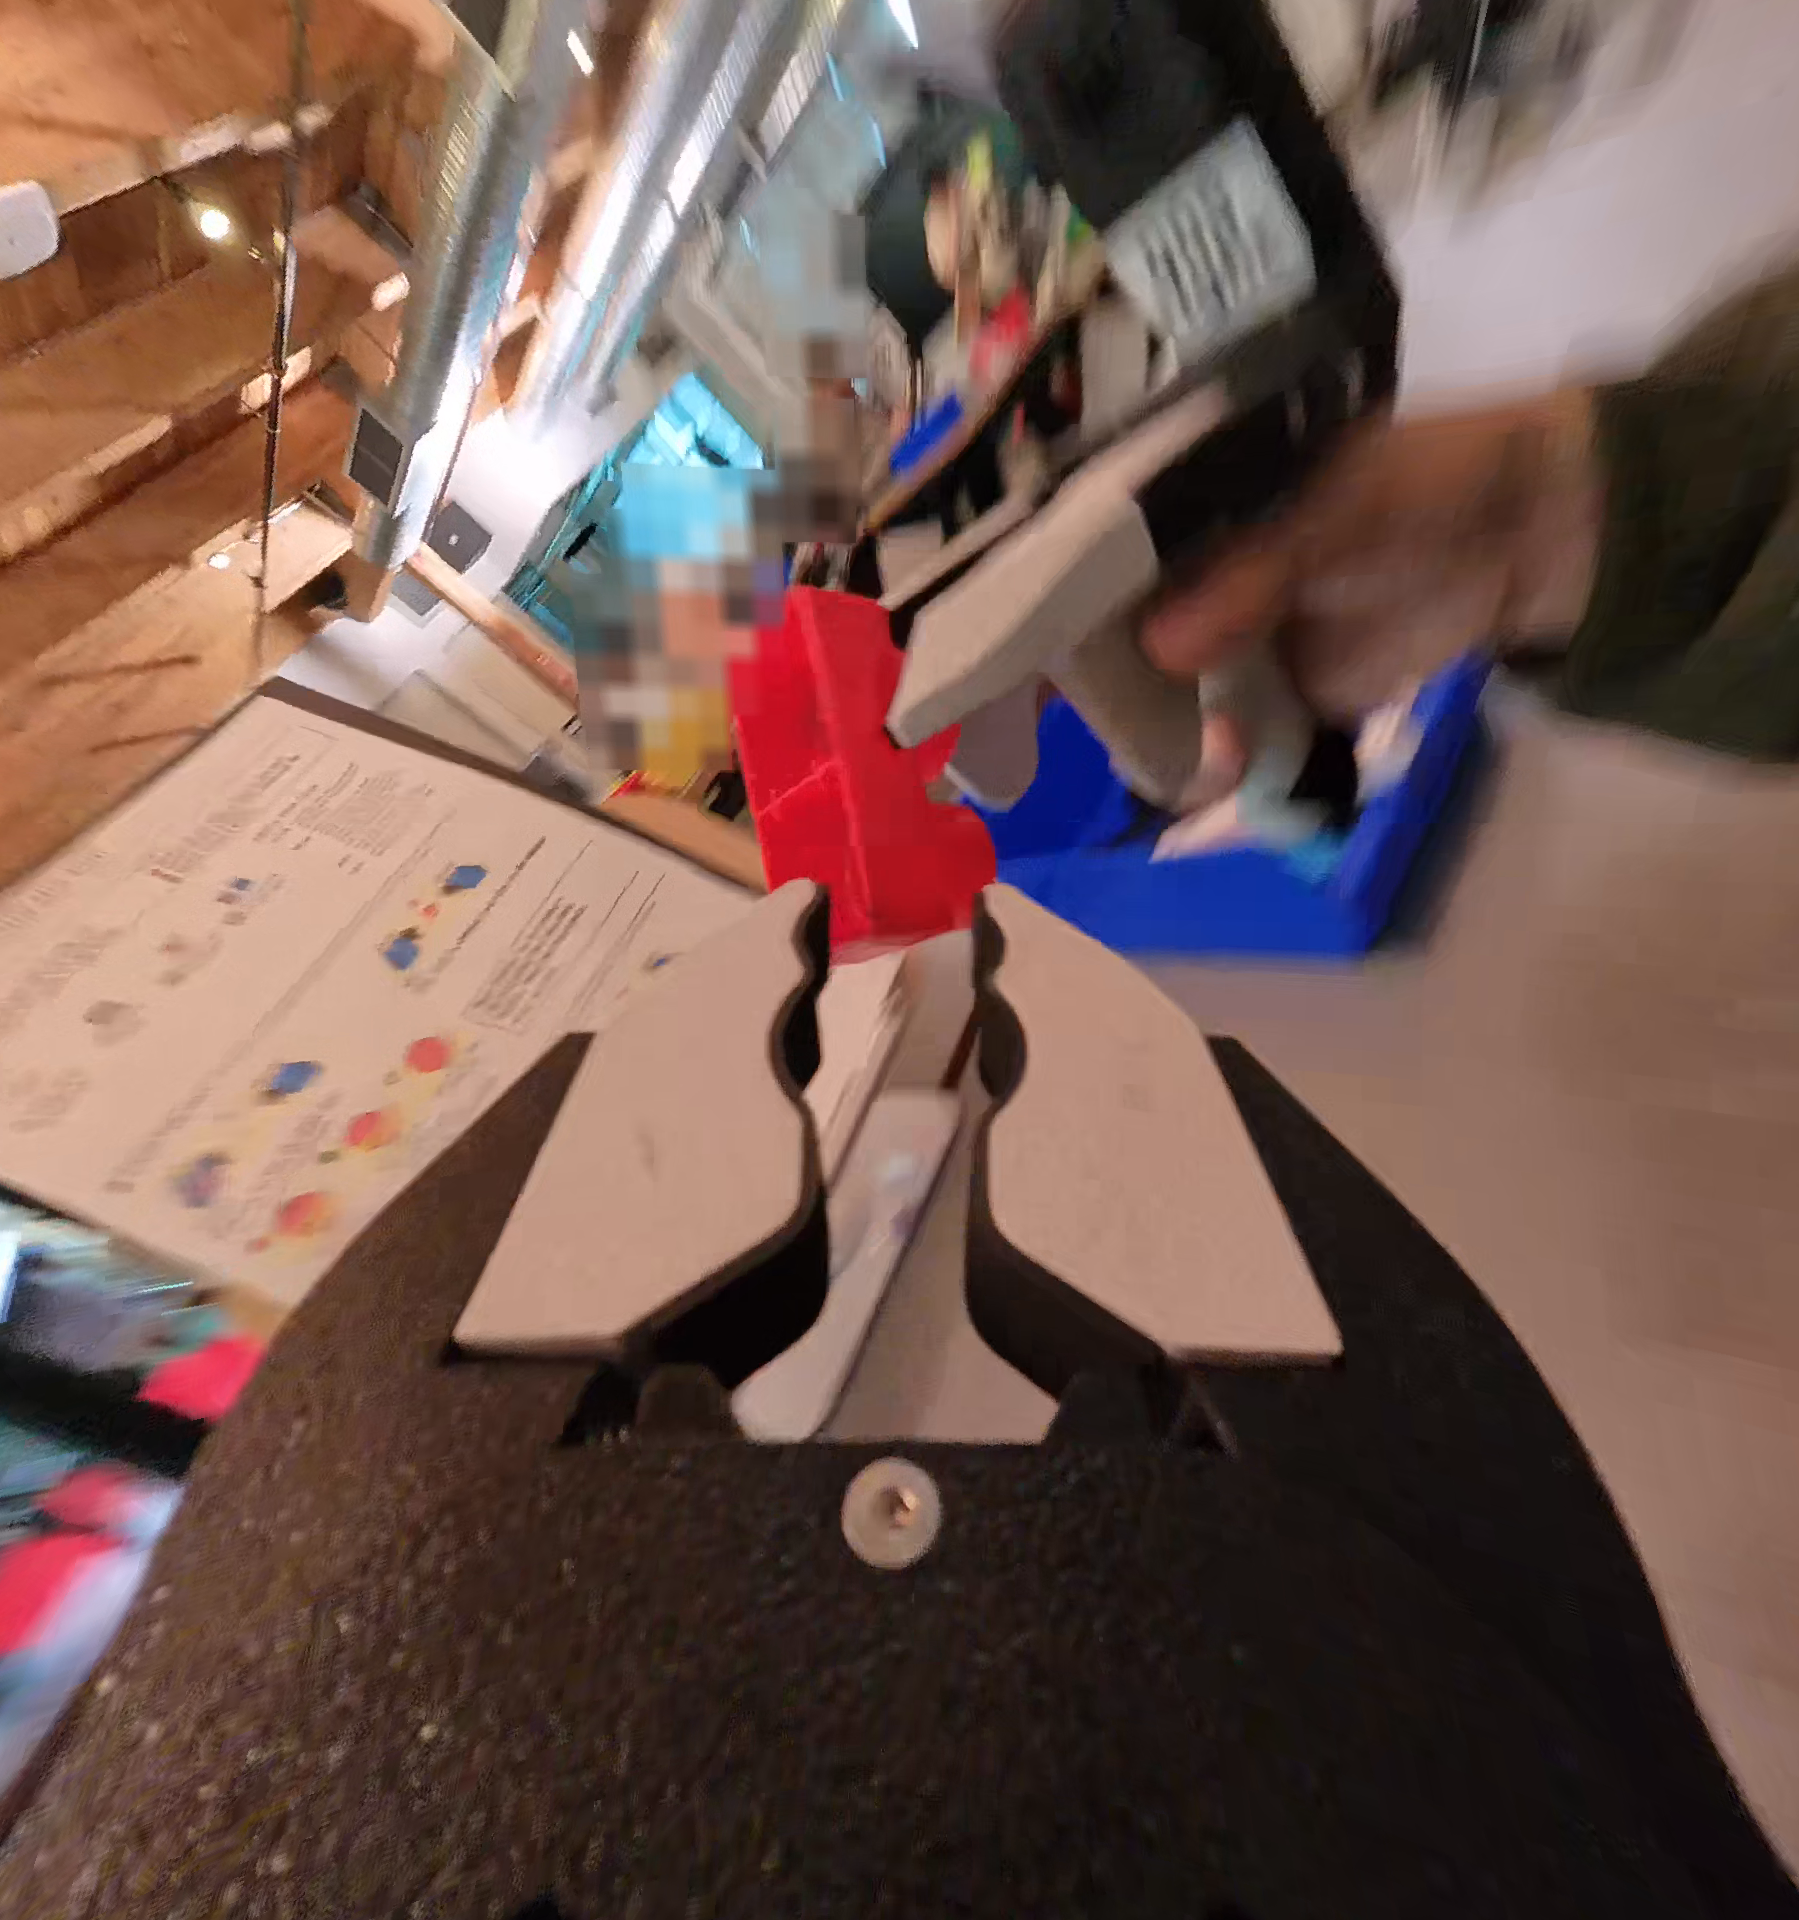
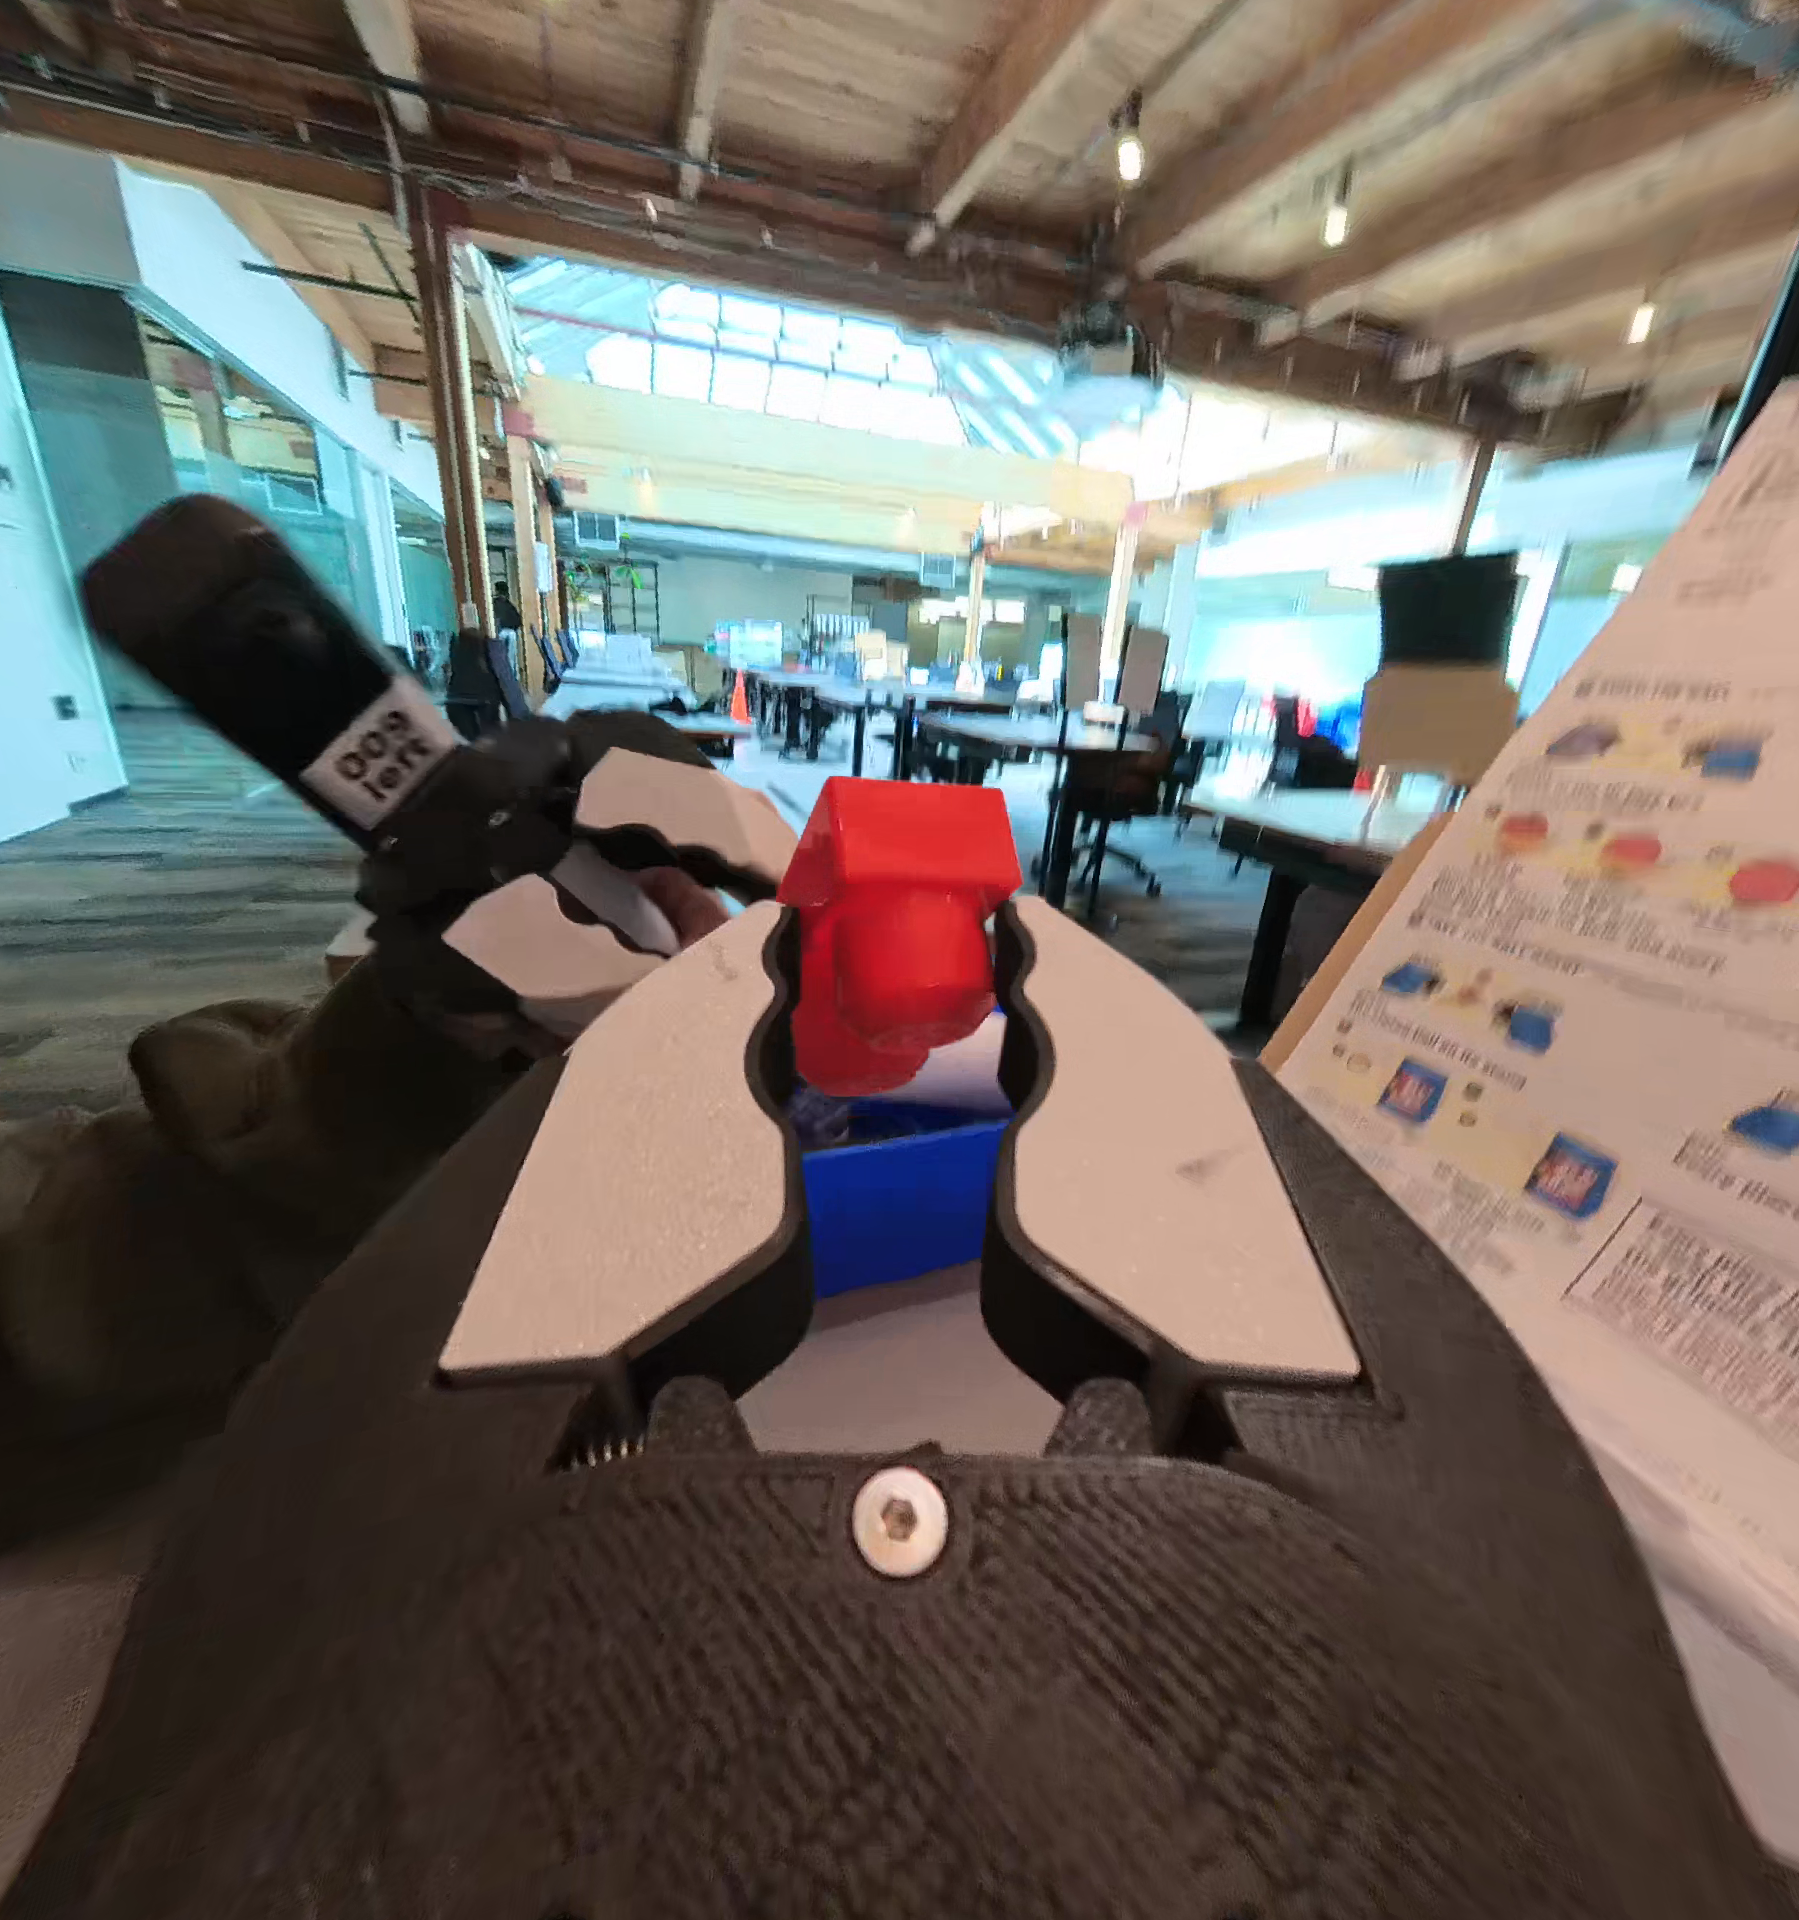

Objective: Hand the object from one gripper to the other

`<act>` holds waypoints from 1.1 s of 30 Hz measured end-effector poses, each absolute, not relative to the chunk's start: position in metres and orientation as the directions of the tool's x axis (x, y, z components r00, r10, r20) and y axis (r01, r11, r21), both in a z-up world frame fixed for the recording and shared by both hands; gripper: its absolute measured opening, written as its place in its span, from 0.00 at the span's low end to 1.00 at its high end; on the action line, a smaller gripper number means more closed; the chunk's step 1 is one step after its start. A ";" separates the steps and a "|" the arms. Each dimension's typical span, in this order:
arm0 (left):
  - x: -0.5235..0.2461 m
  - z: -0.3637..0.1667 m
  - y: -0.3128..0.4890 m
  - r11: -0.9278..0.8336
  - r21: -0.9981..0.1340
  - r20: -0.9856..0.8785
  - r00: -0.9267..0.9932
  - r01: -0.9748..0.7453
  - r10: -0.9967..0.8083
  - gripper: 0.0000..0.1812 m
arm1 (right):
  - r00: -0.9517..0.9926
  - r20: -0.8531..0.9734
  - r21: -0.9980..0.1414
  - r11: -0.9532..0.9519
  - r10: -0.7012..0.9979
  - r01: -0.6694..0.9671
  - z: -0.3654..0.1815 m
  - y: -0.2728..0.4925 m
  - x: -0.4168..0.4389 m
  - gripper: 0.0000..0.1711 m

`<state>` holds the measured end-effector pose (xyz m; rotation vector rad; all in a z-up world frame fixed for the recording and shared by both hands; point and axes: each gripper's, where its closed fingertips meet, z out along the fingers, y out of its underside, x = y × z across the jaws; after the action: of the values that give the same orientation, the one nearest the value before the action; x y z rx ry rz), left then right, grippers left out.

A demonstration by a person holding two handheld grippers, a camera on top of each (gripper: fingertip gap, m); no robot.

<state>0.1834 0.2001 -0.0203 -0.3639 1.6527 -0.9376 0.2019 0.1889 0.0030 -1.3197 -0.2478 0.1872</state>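
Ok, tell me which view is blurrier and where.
Left wrist view: heavy motion blur on the right claw, the hand and the poster; the red block is soft. Right wrist view: sharper; red block crisp, only the poster and left claw smeared; bright skylight glare.

Blue bin (image 1: 1217, 883) right of centre, holding blurred pale items; seen again low at centre (image 2: 900, 1205) in the right wrist view. Printed instruction sheet (image 1: 282, 987) with coloured pictures across the left middle, propped on a board; same sheet (image 2: 1601, 1039) along the right edge. Wooden beam ceiling (image 2: 978, 114) across the top. Long tables (image 2: 1040, 738) far off at mid-frame. Orange cone (image 2: 739, 698) beside them.
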 end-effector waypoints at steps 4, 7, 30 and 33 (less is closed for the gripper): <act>0.171 0.011 0.193 -0.065 -0.984 -0.052 -0.622 0.164 -0.782 0.33 | 0.903 0.274 -0.870 0.486 0.332 0.085 0.029 0.157 0.185 0.21; 0.170 0.008 0.185 -0.391 -0.914 0.326 -0.776 -0.112 -0.541 0.35 | 0.867 0.408 -0.784 0.597 0.287 0.171 0.032 0.146 0.177 0.21; 0.181 0.000 0.216 -0.020 -0.948 -0.178 -0.583 0.317 -0.793 0.23 | 0.890 -0.055 -0.982 0.135 0.452 -0.129 -0.004 0.174 0.186 0.50; 0.165 0.000 0.205 0.315 -0.802 -0.551 -0.426 0.507 -0.717 0.23 | 0.763 -0.327 -0.922 -0.011 0.557 -0.387 -0.005 0.178 0.178 0.47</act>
<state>0.1655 0.2052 0.0002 -0.2042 1.4689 -1.3826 0.1781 0.1776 -0.0045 -1.3941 -0.1516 0.7509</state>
